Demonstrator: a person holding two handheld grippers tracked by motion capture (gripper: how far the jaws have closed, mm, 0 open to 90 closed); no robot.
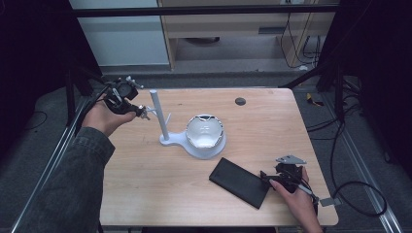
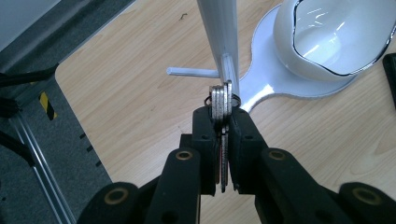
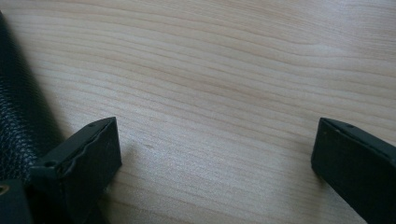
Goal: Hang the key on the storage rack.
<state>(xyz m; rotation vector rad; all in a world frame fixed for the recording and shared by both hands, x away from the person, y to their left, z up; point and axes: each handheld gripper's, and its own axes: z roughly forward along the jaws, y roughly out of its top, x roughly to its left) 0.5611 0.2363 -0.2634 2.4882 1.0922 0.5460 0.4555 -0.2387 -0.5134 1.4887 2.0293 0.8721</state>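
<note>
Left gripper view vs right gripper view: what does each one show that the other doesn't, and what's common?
Left gripper view: the left gripper shut on a bunch of flat silver metal keys, close to the white plastic stand's upright post, with its white bowl-shaped dish beyond.

Right gripper view: the right gripper open over bare wood, beside a black leather wallet.

Both: the light wooden tabletop.

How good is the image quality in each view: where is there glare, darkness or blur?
High view: dark at both sides, and the shiny white bowl on its stand shows bright glare. Left gripper view: the bunch of metal keys in the left gripper is sharp, the near jaw links softer. Right gripper view: the light wooden table is evenly lit, and the black leather wallet is dark.
</note>
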